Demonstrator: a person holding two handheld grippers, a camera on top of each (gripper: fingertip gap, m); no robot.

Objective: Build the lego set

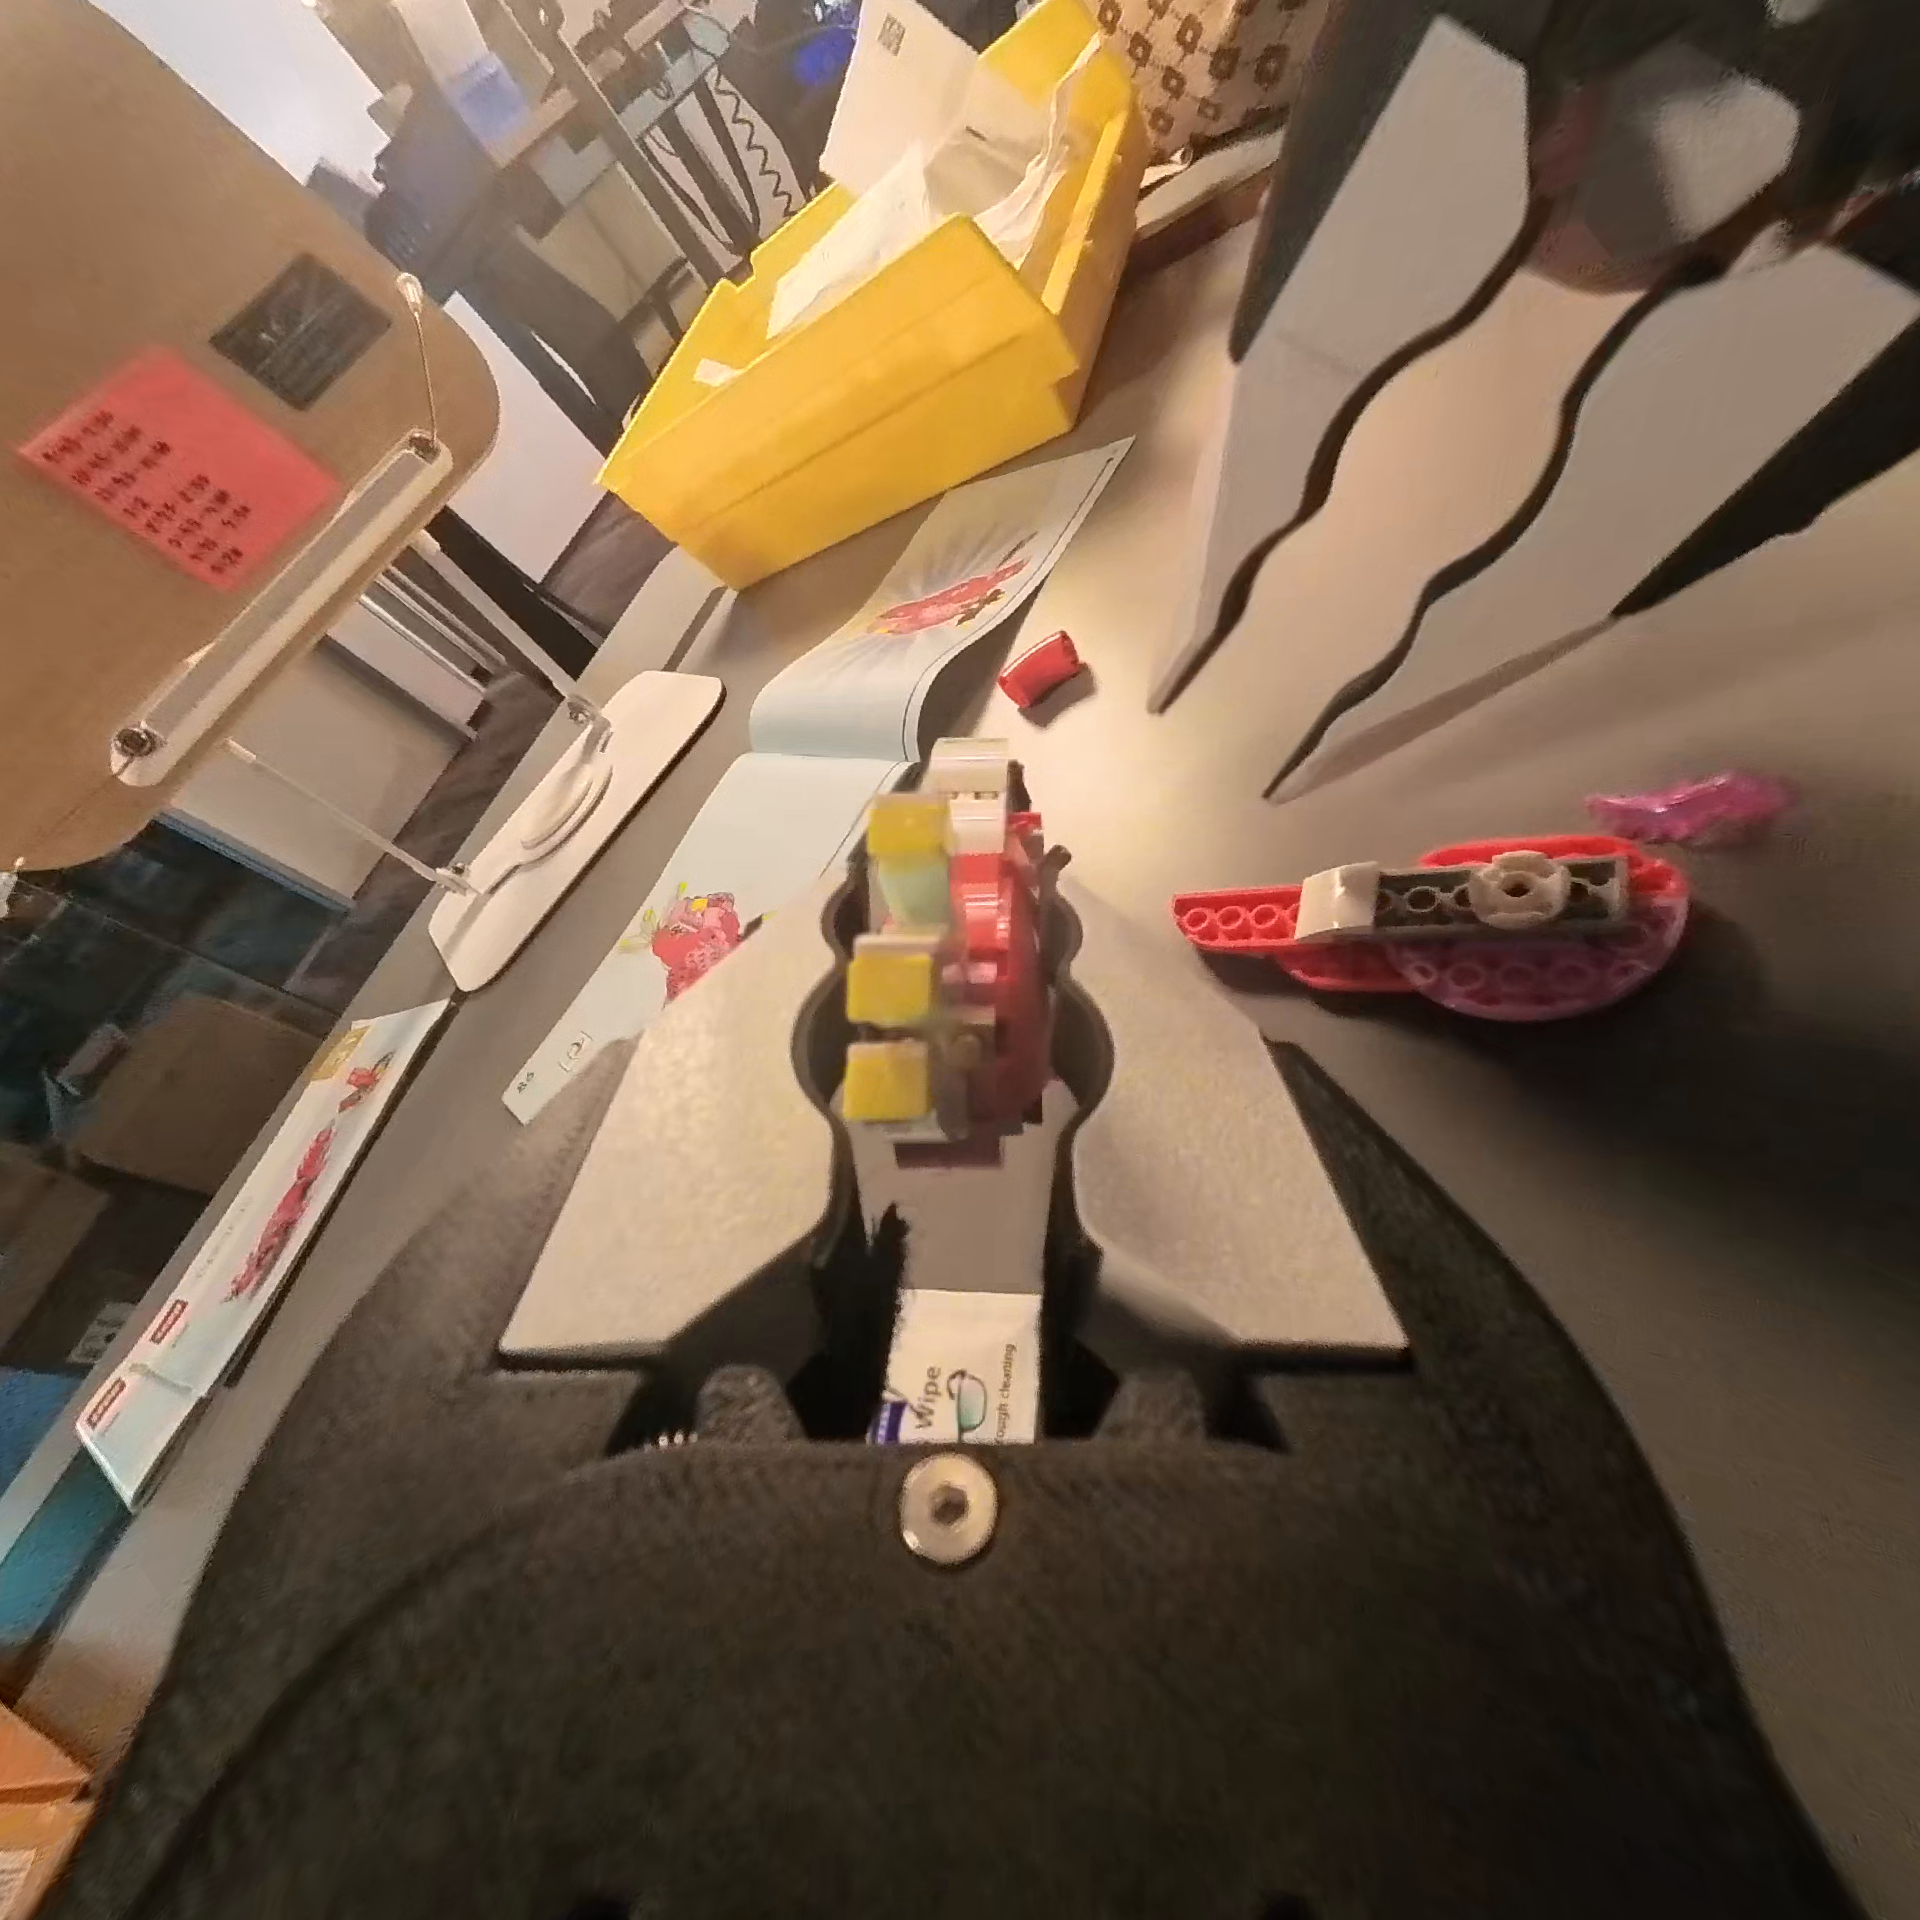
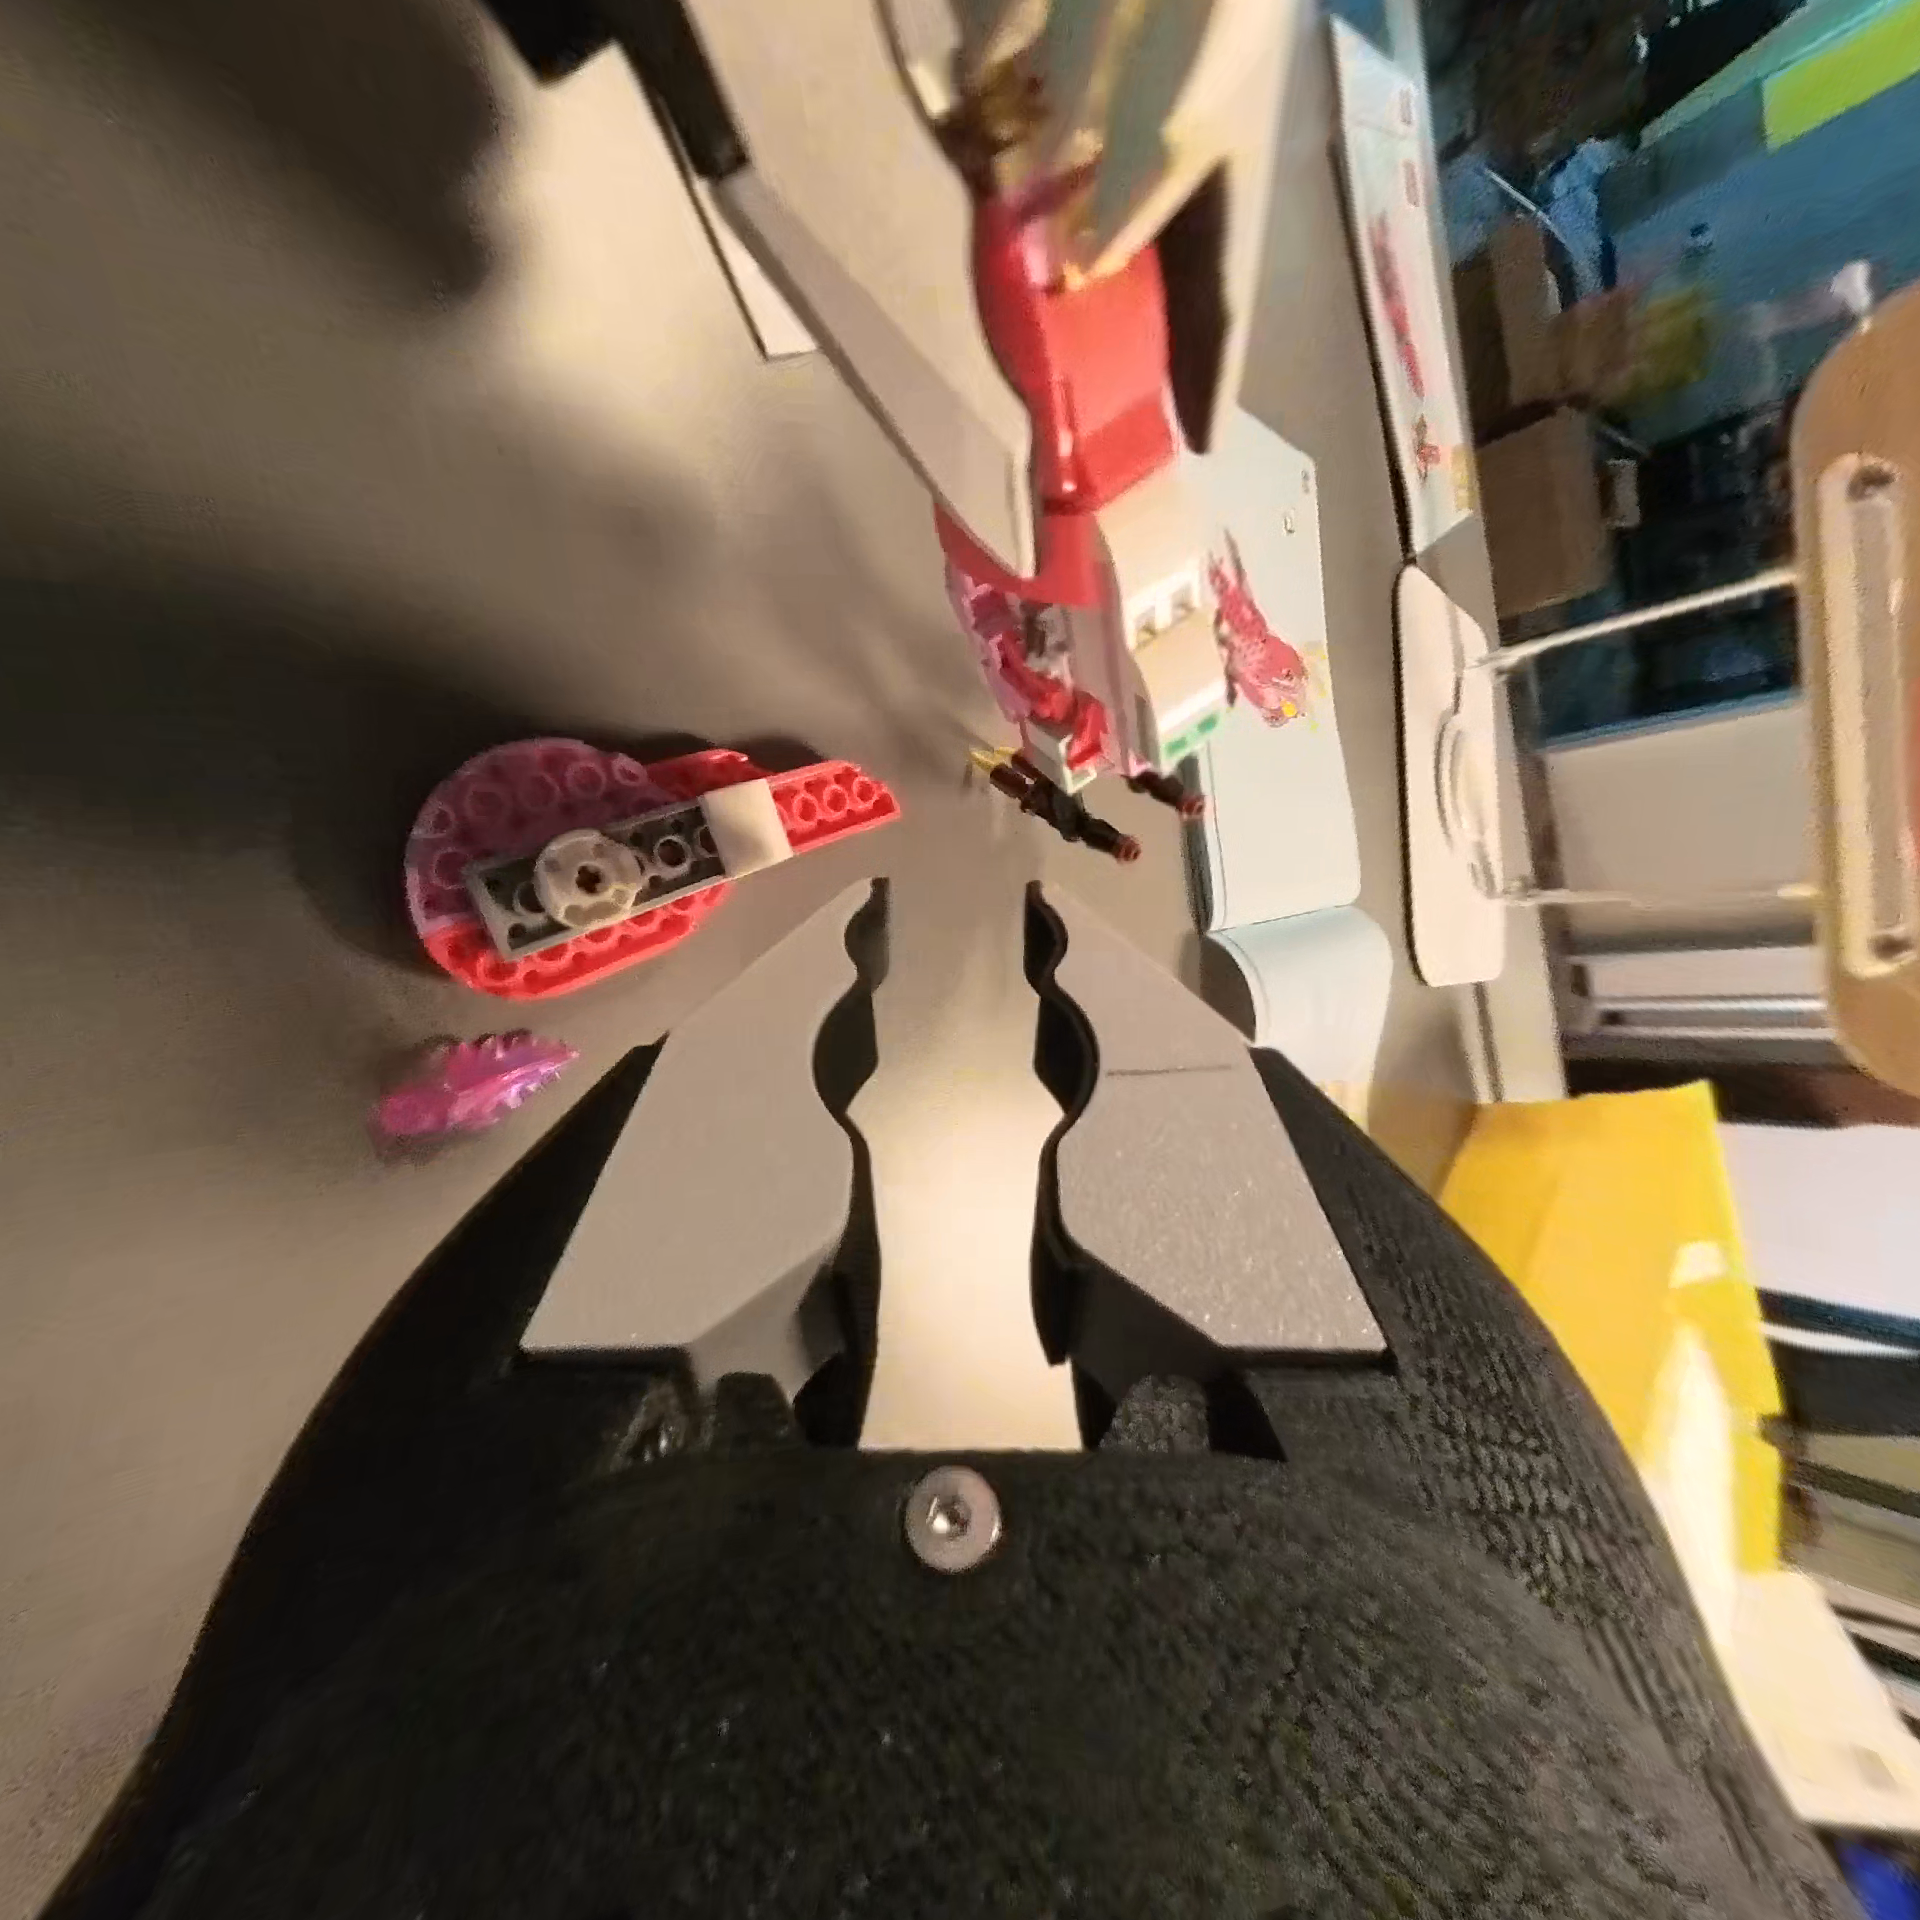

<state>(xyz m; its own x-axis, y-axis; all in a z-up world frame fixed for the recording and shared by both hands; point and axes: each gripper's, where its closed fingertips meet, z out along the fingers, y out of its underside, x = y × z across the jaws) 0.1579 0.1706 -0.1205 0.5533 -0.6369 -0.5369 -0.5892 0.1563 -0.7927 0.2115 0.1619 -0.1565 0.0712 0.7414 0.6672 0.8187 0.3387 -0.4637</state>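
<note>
Pinching a red brick model with yellow tiles [image 1: 940, 966], the left hand-held gripper [image 1: 951, 997] has both pads pressed on it, above an open instruction booklet [image 1: 831, 707]. Right of it on the counter [image 1: 1455, 1195]: a red-and-pink plate assembly [image 1: 1455, 925], then a pink translucent piece [image 1: 1683, 816]. Right hand-held gripper [image 2: 954, 894]: fingers spread, bare, the plate assembly just left of its tips.

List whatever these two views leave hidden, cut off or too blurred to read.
- Left wrist view: the brick model in the left gripper is blurred; its lower end is hidden between the fingers.
- Left wrist view: the right gripper is cut off by the top edge.
- Right wrist view: the left gripper's body is blurred and cut off by the top edge.
- Yellow bin: crumpled paper hides its contents.
</note>
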